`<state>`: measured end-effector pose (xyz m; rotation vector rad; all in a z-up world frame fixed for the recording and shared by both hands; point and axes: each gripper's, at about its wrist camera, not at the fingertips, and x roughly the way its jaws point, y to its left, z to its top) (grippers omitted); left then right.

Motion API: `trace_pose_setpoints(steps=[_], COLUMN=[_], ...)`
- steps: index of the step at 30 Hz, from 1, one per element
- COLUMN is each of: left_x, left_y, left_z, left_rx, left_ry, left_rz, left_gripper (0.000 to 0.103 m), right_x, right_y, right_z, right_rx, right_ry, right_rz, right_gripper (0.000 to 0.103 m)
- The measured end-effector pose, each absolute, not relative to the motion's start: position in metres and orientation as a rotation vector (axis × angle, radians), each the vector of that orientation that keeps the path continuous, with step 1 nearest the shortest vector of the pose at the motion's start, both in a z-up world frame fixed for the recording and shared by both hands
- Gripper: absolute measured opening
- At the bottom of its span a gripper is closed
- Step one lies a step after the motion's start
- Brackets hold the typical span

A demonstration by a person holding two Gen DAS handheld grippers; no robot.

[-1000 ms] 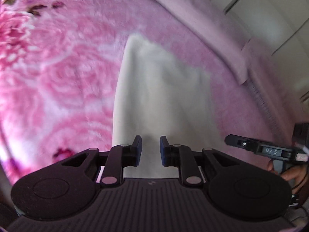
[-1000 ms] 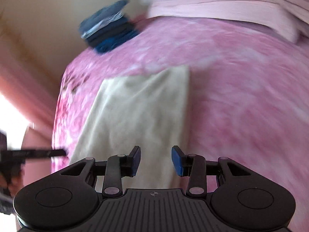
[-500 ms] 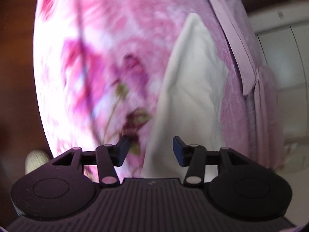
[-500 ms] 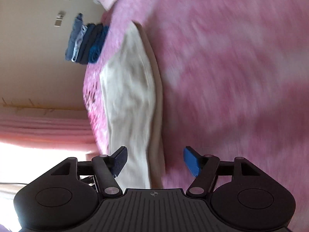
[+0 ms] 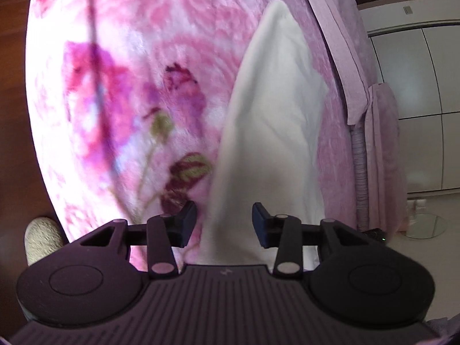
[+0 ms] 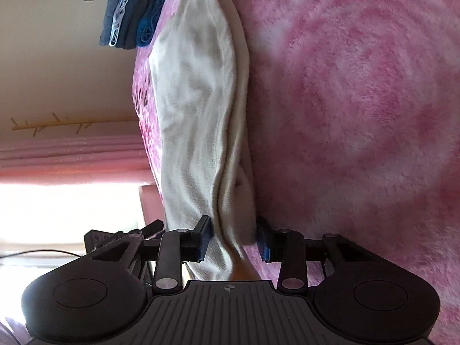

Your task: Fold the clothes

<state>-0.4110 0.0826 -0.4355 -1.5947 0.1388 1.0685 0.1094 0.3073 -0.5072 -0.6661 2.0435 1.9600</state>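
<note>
A cream-white folded garment [image 5: 273, 109] lies on a pink floral blanket [image 5: 129, 86]. Its near end runs between the fingers of my left gripper [image 5: 224, 221], which stands open around the cloth edge. In the right wrist view the same garment [image 6: 198, 100] shows as a long folded strip with layered edges on the pink fleece blanket [image 6: 359, 100]. My right gripper [image 6: 234, 237] is open, its blue pads on either side of the garment's near corner without pressing it. Both views are rolled sideways.
A stack of folded blue and dark clothes [image 6: 132, 17] sits at the far end of the bed. A pale pink sheet [image 5: 345, 43] hangs along the bed's side, with white wardrobe doors [image 5: 417, 86] beyond. A pink curtain [image 6: 72, 155] and bright window lie left.
Both grippers rolled sideways and dropped to the garment's near edge. Their jaws widened, and the cloth now lies between the fingers of each.
</note>
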Motion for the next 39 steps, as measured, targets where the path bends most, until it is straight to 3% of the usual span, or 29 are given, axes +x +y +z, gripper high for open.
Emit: trace_pose_setpoints(steps=[2, 4, 6, 7, 10, 15, 21, 25, 27, 29, 31, 33, 35, 37, 39], left_x=[-0.410, -0.411, -0.411, -0.410, -0.413, -0.430, -0.451, -0.462, -0.465, -0.468, -0.474, -0.481, -0.492, -0.502, -0.503], left_y=[0.084, 0.085, 0.086, 0.087, 0.089, 0.097, 0.164, 0.235, 0.266, 0.289, 0.303, 0.310, 0.310, 0.305, 0.303], left_z=[-0.439, -0.443, -0.446, -0.445, -0.439, -0.422, -0.397, -0.416, -0.435, -0.451, -0.450, -0.440, -0.435, -0.432, -0.422], left_rx=[-1.586, -1.604, -1.621, -1.615, -1.607, -1.674, -1.764, -1.841, -1.902, -1.976, -1.955, -1.883, -1.857, -1.850, -1.755], left_ry=[0.150, 0.144, 0.135, 0.136, 0.105, 0.002, -0.207, -0.279, -0.303, -0.339, -0.351, -0.340, -0.384, -0.425, -0.358], left_rz=[1.058, 1.029, 0.990, 0.971, 0.925, 0.866, 0.802, 0.829, 0.857, 0.867, 0.884, 0.928, 0.969, 0.999, 1.015], left_gripper=[0.030, 0.010, 0.004, 0.003, 0.003, 0.003, 0.003, 0.004, 0.011, 0.019, 0.024, 0.049, 0.057, 0.056, 0.046], right_x=[0.109, 0.108, 0.107, 0.107, 0.110, 0.112, 0.093, 0.067, 0.049, 0.034, 0.028, 0.029, 0.039, 0.052, 0.061], right_y=[0.307, 0.306, 0.305, 0.304, 0.298, 0.299, 0.338, 0.387, 0.410, 0.429, 0.442, 0.447, 0.444, 0.439, 0.437], right_z=[-0.510, -0.510, -0.510, -0.509, -0.503, -0.480, -0.441, -0.438, -0.445, -0.460, -0.471, -0.471, -0.461, -0.451, -0.434], right_rx=[-0.654, -0.650, -0.654, -0.666, -0.677, -0.683, -0.613, -0.469, -0.391, -0.310, -0.214, -0.134, -0.043, 0.042, 0.044], right_ry=[2.061, 2.060, 2.053, 2.044, 2.033, 2.062, 2.249, 2.343, 2.349, 2.337, 2.307, 2.255, 2.185, 2.121, 1.992], right_rz=[1.954, 1.956, 1.958, 1.959, 1.952, 1.890, 1.674, 1.520, 1.453, 1.367, 1.307, 1.325, 1.384, 1.414, 1.512], right_gripper=[0.038, 0.038, 0.034, 0.023, 0.018, 0.017, 0.017, 0.017, 0.018, 0.034, 0.043, 0.054, 0.075, 0.076, 0.076])
